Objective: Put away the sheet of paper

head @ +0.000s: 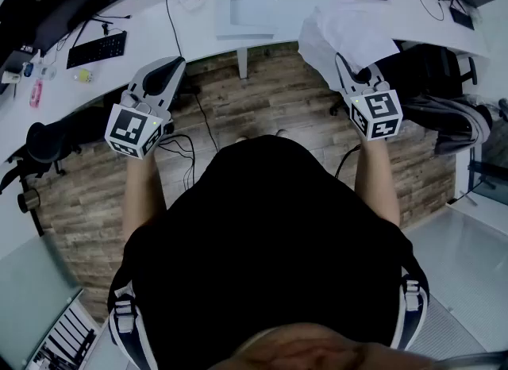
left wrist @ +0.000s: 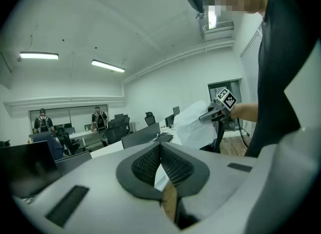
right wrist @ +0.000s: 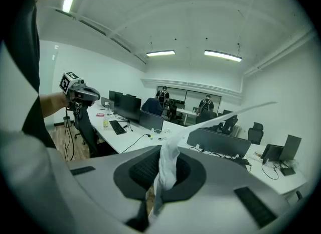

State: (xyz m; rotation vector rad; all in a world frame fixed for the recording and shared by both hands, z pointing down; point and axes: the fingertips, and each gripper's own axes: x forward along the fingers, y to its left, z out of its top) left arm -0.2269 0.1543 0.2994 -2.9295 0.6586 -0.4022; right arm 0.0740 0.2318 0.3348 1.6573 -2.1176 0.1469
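Looked like the carry stage of the task: found the sheet of paper (head: 343, 28) up in the air, off the bench (head: 159, 33) and not yet laid down anywhere. Held it by the right claw (right wrist: 163, 175) alone. Saw the pads there shut right together on a crumpled, bunched edge of the sheet, with the rest of it fanning upward and forward from the claw, partly bent and loose. Touched nothing else with that claw; hung over wooden floor (head: 262, 98), just short of the bench edge ahead.

Held the left claw (left wrist: 160, 165) well apart from the right one, on the far side of the body. Closed at the pad tips, with nothing between them and nothing in contact; only floor visible through the slit lower down.

Could not tell from these views where the sheet was meant to go. Made out a pale rectangular thing (head: 254, 3) lying on the bench ahead and to the left of the right claw, possibly a tray or folder, too indistinct to name.

Judged the next move to call for bringing the right claw forward and down over the chosen spot, letting the free part of the sheet settle flat first, and parting the pads only after that. Judged the limp sheet likely to fold or slide on release; the idle left claw free to press a corner down.
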